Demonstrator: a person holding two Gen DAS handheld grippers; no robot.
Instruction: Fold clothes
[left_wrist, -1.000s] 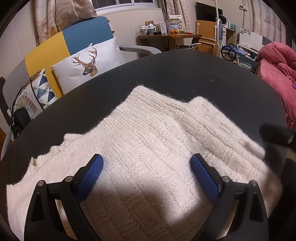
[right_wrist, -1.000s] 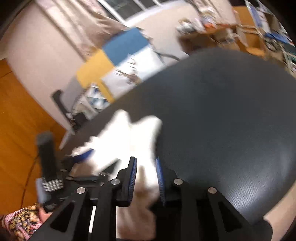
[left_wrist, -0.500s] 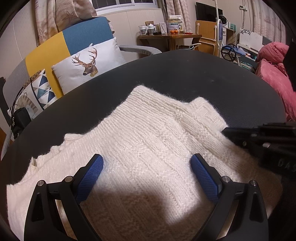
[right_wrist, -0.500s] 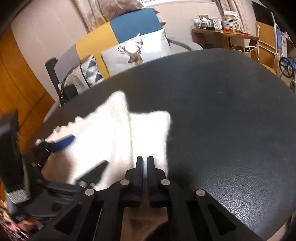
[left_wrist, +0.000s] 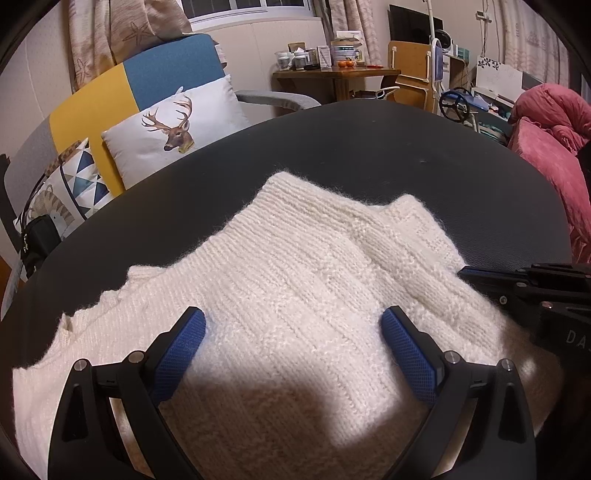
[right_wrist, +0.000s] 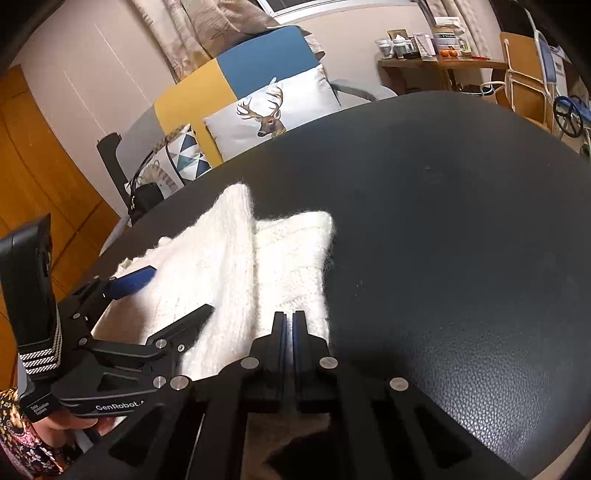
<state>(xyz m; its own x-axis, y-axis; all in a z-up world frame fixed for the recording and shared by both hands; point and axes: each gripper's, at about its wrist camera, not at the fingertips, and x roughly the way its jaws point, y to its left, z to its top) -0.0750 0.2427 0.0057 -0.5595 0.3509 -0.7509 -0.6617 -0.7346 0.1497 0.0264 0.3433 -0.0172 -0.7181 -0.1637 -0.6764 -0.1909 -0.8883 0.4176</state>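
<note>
A lived-in home living room. Beyond the tongs, past the dark surface, stands a blue-and-yellow armchair with a deer-print cushion. Farther off are curtains and a cluttered wooden side table.

Bare dark surface right of and beyond the sweater, cushions crowding its far-left edge

Fuzzy white knit sweater lies partly folded on the black table.

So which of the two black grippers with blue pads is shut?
The right gripper, blue pads together at the white knit sweater's edge; the left gripper stands wide open.
</note>
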